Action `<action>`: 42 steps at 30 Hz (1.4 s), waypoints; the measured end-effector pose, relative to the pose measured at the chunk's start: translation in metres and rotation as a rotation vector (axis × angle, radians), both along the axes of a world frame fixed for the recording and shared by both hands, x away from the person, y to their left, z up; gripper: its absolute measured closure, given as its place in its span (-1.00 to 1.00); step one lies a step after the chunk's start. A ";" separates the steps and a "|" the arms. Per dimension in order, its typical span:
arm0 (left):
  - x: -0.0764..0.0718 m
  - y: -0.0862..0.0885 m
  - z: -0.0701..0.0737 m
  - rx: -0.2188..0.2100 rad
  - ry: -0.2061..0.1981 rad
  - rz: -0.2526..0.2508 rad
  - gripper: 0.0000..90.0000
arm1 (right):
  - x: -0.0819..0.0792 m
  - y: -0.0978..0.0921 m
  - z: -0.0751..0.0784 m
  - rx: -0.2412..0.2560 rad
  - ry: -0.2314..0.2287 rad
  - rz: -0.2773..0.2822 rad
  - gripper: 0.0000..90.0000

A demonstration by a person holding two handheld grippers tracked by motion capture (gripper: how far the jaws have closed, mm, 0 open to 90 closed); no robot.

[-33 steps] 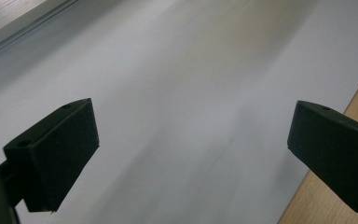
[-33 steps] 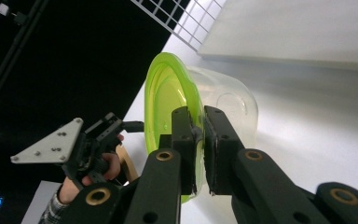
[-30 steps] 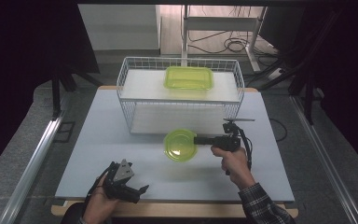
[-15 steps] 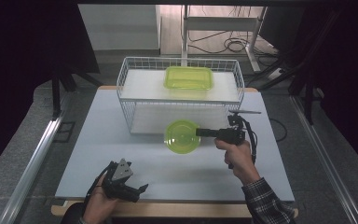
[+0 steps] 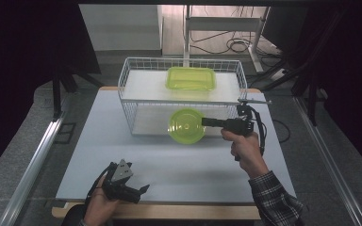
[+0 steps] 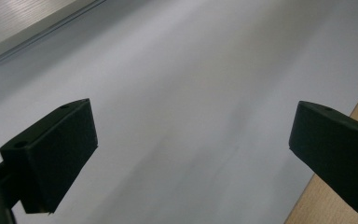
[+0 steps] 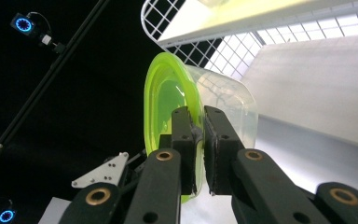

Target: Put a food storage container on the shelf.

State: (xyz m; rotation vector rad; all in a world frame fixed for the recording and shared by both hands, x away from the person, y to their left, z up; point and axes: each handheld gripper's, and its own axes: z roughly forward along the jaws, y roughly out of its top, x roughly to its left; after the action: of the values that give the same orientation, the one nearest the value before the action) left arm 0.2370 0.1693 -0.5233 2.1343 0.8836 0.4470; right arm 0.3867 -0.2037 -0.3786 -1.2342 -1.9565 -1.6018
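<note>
My right gripper [image 5: 204, 123] is shut on the rim of a round container with a green lid [image 5: 186, 126], held in the air in front of the white wire basket [image 5: 136, 66]. In the right gripper view the round container [image 7: 168, 93] is tipped on its side, its rim pinched between the pads [image 7: 182, 140] of my right gripper [image 7: 198, 154]. A rectangular green-lidded container [image 5: 190, 78] lies on top inside the basket. My left gripper [image 5: 139, 193] rests near the table's front edge, open; in its own view the left gripper [image 6: 191, 154] has nothing but table between its jaws.
The white table top [image 5: 99, 141] stretches left and in front of the basket. A wooden edge [image 6: 345, 200] runs along the table's front. Metal rails [image 5: 33, 160] flank the table; a stand and cables [image 5: 235, 44] sit behind the basket.
My right gripper has lifted the round container off the table and carried it toward the basket front, tipping it on its side. The left gripper has stayed put.
</note>
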 end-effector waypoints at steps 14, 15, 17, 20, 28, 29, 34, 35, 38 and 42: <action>0.000 0.000 0.000 -0.005 -0.001 0.002 -0.99 | 0.008 -0.004 0.030 0.029 -0.034 -0.015 0.86; 0.000 0.000 0.000 -0.004 0.000 0.002 -0.99 | 0.009 -0.004 0.031 0.031 -0.039 -0.017 0.86; 0.000 0.000 0.000 -0.006 -0.001 0.002 -0.99 | 0.010 -0.004 0.035 0.034 -0.044 -0.015 0.86; 0.000 0.000 0.000 -0.008 0.000 0.004 -0.99 | 0.011 -0.003 0.041 0.033 -0.051 -0.024 0.86; 0.001 0.000 -0.001 -0.020 0.000 0.008 -0.99 | 0.016 -0.002 0.054 0.030 -0.071 -0.031 0.86; 0.001 0.000 -0.001 -0.020 0.001 0.008 -0.99 | 0.017 -0.001 0.056 0.031 -0.072 -0.034 0.86; 0.001 0.001 -0.001 -0.021 0.001 0.007 -0.99 | 0.021 0.000 0.065 0.029 -0.083 -0.041 0.86; 0.001 0.001 -0.001 -0.022 0.002 0.007 -0.99 | 0.023 0.001 0.067 0.025 -0.086 -0.042 0.86; 0.001 0.001 0.000 -0.021 0.003 0.007 -0.99 | 0.026 0.001 0.075 0.022 -0.099 -0.050 0.86; 0.001 0.001 0.000 -0.020 0.004 0.006 -0.99 | 0.032 0.002 0.085 0.013 -0.114 -0.063 0.86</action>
State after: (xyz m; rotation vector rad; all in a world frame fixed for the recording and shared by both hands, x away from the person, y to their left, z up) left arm 0.2378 0.1702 -0.5236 2.1152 0.8936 0.4357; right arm 0.4185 -0.2013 -0.2941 -1.2358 -1.9906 -1.7487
